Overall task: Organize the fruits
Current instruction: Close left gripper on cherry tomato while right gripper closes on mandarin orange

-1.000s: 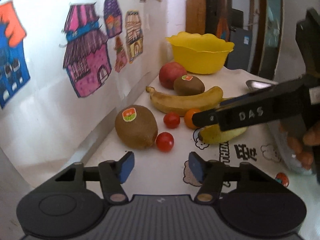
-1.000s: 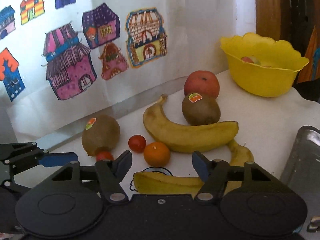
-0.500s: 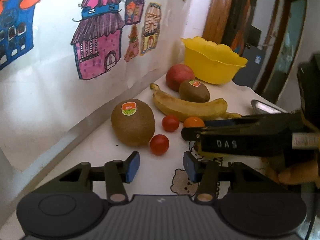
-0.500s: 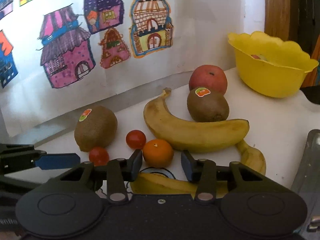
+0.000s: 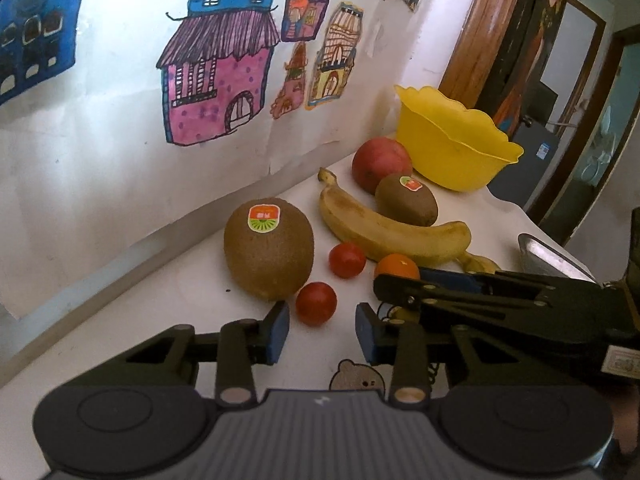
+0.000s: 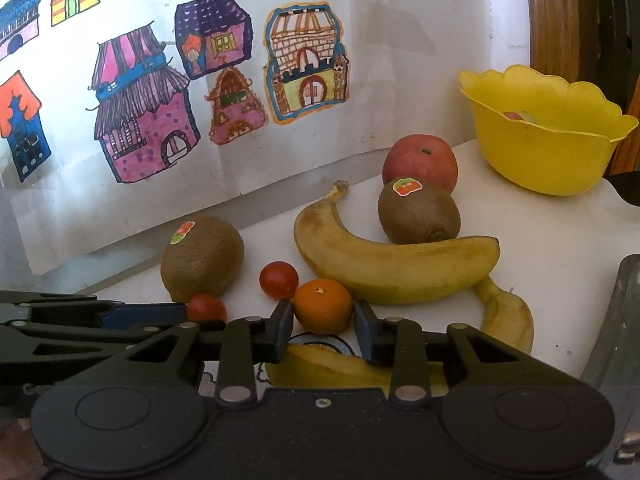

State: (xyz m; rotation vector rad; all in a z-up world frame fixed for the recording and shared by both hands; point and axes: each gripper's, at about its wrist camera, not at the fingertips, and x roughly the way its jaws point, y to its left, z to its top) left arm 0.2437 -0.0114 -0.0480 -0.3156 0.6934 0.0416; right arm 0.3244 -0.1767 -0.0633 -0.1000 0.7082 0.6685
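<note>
Both tongs closing in on small fruit, bowl waiting at the far end.

My right gripper [image 6: 322, 330] has just been closing and now pinches the small orange [image 6: 323, 305] between its pads. My left gripper [image 5: 319, 332] has just been closing too; the near cherry tomato [image 5: 316, 303] sits just ahead of its tips, not yet pressed. The yellow bowl [image 6: 544, 152] lies well beyond, past the banana [image 6: 394, 264], nearer my right hand.

Yellow bowl [image 6: 544, 140], red apple [image 6: 420, 162], brown kiwis, yellow banana [image 6: 392, 260], orange mandarin [image 6: 323, 306], red tomatoes
</note>
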